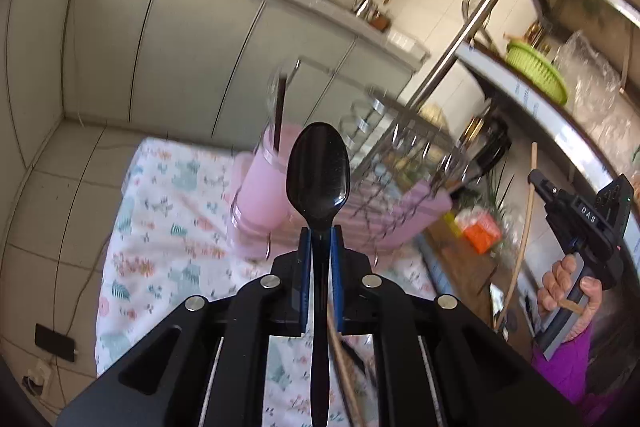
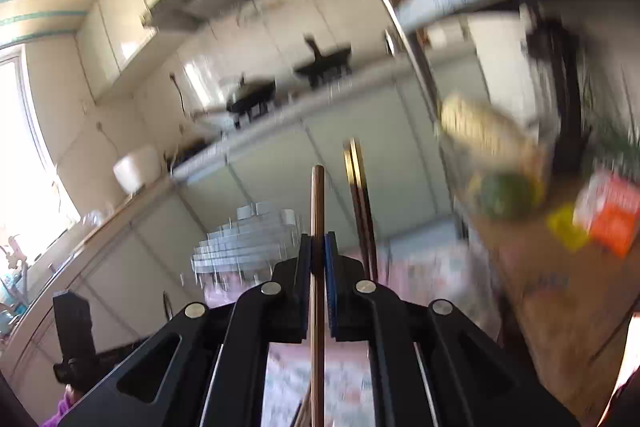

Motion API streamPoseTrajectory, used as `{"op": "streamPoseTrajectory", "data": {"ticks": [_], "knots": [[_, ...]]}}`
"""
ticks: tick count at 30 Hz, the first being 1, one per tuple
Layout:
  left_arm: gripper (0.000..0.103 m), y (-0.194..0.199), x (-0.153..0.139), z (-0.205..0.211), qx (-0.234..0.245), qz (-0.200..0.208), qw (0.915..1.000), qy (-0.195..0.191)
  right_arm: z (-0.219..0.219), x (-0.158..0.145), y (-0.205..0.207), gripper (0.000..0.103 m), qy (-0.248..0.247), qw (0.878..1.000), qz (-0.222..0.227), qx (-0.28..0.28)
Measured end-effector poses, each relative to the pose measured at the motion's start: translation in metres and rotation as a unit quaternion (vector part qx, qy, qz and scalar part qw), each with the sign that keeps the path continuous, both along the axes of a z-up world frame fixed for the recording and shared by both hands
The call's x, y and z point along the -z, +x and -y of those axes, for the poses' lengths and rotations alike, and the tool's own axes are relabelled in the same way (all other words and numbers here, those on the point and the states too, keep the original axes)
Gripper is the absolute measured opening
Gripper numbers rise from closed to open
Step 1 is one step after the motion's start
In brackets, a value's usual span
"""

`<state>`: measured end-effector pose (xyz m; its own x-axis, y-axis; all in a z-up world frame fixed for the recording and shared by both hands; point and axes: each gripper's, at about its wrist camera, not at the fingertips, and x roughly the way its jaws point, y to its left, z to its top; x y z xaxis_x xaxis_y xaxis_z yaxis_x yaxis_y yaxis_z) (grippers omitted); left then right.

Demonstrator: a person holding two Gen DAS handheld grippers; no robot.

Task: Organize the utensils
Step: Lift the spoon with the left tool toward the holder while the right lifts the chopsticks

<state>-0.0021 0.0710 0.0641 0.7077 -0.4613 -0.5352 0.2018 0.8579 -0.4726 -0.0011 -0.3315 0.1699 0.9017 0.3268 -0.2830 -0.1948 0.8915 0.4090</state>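
My left gripper (image 1: 320, 241) is shut on the neck of a black spoon (image 1: 319, 171), whose bowl stands up in front of the camera. Behind it a pink holder cup (image 1: 262, 191) with a dark utensil (image 1: 279, 115) in it stands on a pink base beside a wire rack (image 1: 404, 163). At the right edge a hand carries my right gripper (image 1: 540, 185), with a thin wooden chopstick (image 1: 522, 239) across its tip. In the blurred right wrist view, my right gripper (image 2: 319, 251) is shut on that wooden chopstick (image 2: 318, 203). Dark gold-tipped chopsticks (image 2: 359, 187) rise just right of it, their base hidden.
A floral cloth (image 1: 168, 227) covers the low table. Grey cabinets (image 1: 180, 47) with pans on the counter run behind it. A metal shelf unit (image 1: 532, 95) with a green basket (image 1: 536, 71) stands at right. An orange packet (image 1: 482, 231) lies on a box below it.
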Motion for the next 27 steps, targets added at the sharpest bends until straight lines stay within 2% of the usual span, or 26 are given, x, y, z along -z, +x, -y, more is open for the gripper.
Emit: {"op": "streamPoseTrajectory", "data": {"ticks": [3,5,12,20,27], "knots": [[0.008,0.009,-0.017,-0.003,-0.013,0.026,0.9995,-0.012,-0.006,-0.026,0.010,0.006,-0.022,0.996,0.077,0.030],[0.008,0.014,-0.025,-0.005,-0.021,0.043,0.9988,-0.011,-0.012,-0.033,0.018,0.006,-0.033,0.992,0.112,0.043],[0.008,0.039,-0.045,-0.007,-0.039,0.083,0.9956,-0.018,-0.024,-0.029,0.056,0.006,-0.056,0.977,0.184,0.089],[0.008,0.058,-0.057,-0.007,-0.059,0.121,0.9908,-0.016,-0.028,0.011,0.082,0.006,-0.071,0.975,0.181,0.107],[0.008,0.063,-0.066,-0.008,-0.085,0.161,0.9832,-0.012,-0.034,0.036,0.076,0.006,-0.074,0.977,0.171,0.099]]}}
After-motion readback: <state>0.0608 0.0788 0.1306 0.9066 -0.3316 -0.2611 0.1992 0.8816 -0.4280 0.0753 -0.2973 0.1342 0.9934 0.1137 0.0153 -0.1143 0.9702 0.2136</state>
